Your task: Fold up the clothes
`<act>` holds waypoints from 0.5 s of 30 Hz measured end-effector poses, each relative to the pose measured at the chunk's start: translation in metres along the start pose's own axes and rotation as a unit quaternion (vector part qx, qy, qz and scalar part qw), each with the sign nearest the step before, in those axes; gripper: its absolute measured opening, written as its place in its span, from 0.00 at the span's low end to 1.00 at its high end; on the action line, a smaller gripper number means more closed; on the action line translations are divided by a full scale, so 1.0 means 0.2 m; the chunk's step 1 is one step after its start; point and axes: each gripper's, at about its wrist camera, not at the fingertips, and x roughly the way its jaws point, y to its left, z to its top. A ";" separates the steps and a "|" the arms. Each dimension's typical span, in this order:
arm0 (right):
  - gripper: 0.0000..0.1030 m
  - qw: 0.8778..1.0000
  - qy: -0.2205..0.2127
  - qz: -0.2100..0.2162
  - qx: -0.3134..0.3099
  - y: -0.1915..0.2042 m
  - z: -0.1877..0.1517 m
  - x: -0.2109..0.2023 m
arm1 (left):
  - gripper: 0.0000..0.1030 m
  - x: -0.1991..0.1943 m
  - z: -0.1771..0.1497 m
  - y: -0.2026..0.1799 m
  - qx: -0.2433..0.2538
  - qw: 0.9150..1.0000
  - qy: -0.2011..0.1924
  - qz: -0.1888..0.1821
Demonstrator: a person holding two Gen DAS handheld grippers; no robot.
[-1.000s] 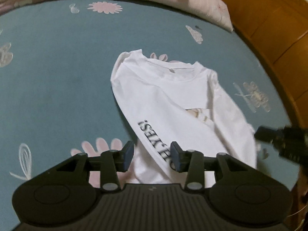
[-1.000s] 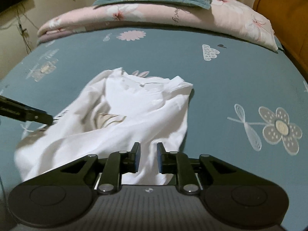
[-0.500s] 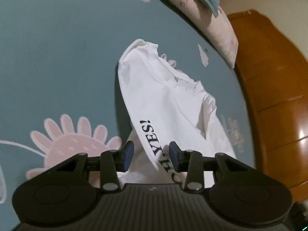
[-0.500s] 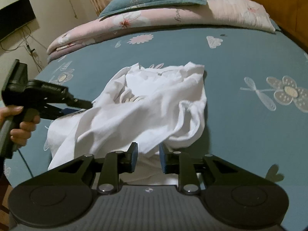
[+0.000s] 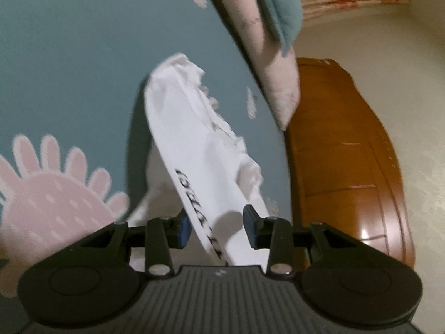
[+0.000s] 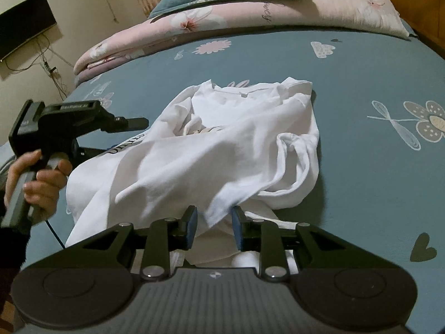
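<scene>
White long-sleeved shirt [image 6: 222, 150] lies rumpled on the teal bedsheet [image 6: 361, 64], well in from the edge where the pink quilt [image 6: 222, 14] is stacked, collar towards that quilt. We have the left gripper [image 5: 216, 228] low at the lettered sleeve [image 5: 200, 217]; its jaws have been narrowing, the sleeve runs between them, but the pads do not look pressed on it. Our right gripper [image 6: 213, 226] stands over the near hem, jaws just widened, a loose fold between them and free. We judge both ends are being set down so the shirt can be spread flat before folding.
</scene>
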 end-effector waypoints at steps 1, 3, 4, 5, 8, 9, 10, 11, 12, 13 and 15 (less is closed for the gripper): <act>0.30 1.000 0.000 0.000 0.001 0.00 0.00 0.00 | 0.35 0.01 -0.01 0.01 0.000 1.000 0.004 -0.010; 0.30 1.000 0.000 0.000 0.000 0.00 0.00 0.00 | 0.35 0.01 -0.02 -0.01 0.012 1.000 0.009 -0.015; 0.30 1.000 0.000 -0.001 -0.001 0.01 0.00 0.00 | 0.35 0.01 -0.03 -0.02 0.022 1.000 0.006 -0.012; 0.30 1.000 0.000 -0.002 -0.002 0.01 0.00 0.00 | 0.35 0.01 -0.03 -0.04 0.032 0.999 0.005 -0.011; 0.30 1.000 0.000 -0.001 -0.002 0.01 0.00 -0.01 | 0.35 0.01 -0.02 -0.06 0.037 0.999 0.017 -0.016; 0.30 1.000 -0.001 0.000 -0.002 0.01 0.00 -0.01 | 0.35 0.00 -0.02 -0.06 0.035 0.999 0.015 -0.016; 0.30 1.000 -0.001 0.000 -0.003 0.01 0.00 -0.01 | 0.35 -0.01 -0.02 -0.05 0.033 0.999 0.014 -0.016; 0.30 1.000 -0.001 0.001 -0.003 0.01 0.00 -0.02 | 0.35 -0.02 -0.01 -0.05 0.032 0.999 0.012 -0.015; 0.30 1.000 -0.001 0.002 -0.003 0.01 0.00 -0.02 | 0.24 -0.03 -0.02 -0.06 0.042 0.999 0.010 -0.008; 0.30 1.000 -0.001 0.002 -0.003 0.01 0.00 -0.02 | 0.18 -0.03 -0.03 -0.07 0.052 0.999 0.007 -0.001; 0.30 1.000 -0.001 0.003 -0.003 0.01 0.00 -0.02 | 0.05 -0.05 -0.04 -0.09 0.072 0.997 0.003 0.014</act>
